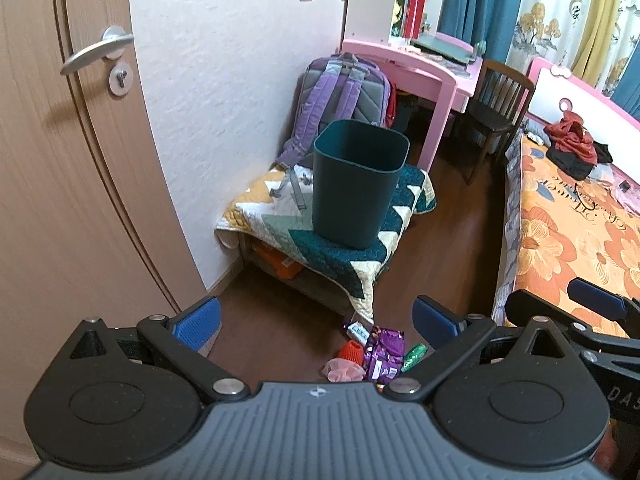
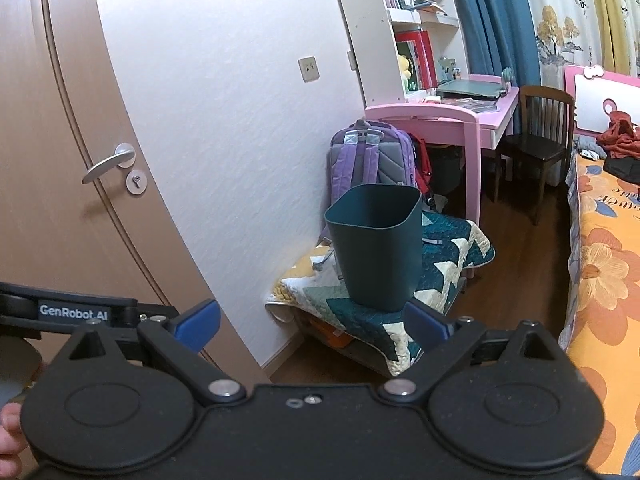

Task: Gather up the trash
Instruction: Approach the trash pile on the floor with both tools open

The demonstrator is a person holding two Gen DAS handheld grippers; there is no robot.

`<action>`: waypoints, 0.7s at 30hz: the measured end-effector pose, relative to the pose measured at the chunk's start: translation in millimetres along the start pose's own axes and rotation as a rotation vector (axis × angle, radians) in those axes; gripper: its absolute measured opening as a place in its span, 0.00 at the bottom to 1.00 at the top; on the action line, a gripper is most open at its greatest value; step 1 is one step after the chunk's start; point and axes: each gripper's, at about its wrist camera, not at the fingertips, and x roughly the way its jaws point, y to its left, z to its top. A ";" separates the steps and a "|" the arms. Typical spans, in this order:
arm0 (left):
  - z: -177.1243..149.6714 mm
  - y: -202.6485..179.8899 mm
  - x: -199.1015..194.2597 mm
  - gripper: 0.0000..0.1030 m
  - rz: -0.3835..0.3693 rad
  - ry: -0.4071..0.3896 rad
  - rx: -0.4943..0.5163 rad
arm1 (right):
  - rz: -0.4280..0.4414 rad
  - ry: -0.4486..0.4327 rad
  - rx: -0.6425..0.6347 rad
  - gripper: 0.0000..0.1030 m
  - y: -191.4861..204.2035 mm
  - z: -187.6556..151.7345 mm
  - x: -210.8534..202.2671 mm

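Observation:
A dark teal bin (image 1: 357,182) (image 2: 376,242) stands upright on a quilt-covered bench (image 1: 340,240) by the wall. On the floor below the bench's near end lies a small heap of trash: a purple wrapper (image 1: 385,354), a pink crumpled piece (image 1: 343,369), an orange-red item (image 1: 352,351), a green wrapper (image 1: 414,356) and a small white pack (image 1: 357,330). My left gripper (image 1: 316,322) is open above this heap, nothing between its blue pads. My right gripper (image 2: 314,326) is open too, held higher, facing the bin. The trash is hidden in the right wrist view.
A purple backpack (image 1: 344,92) leans on the bench behind the bin. A door (image 1: 60,160) fills the left. A pink desk (image 1: 420,72) and dark chair (image 1: 496,108) stand further back. A bed with an orange floral cover (image 1: 580,232) runs along the right.

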 end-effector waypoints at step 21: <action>4.5 -14.6 -15.0 1.00 0.015 -0.066 -0.004 | 0.012 -0.044 -0.039 0.96 -4.6 8.4 -11.7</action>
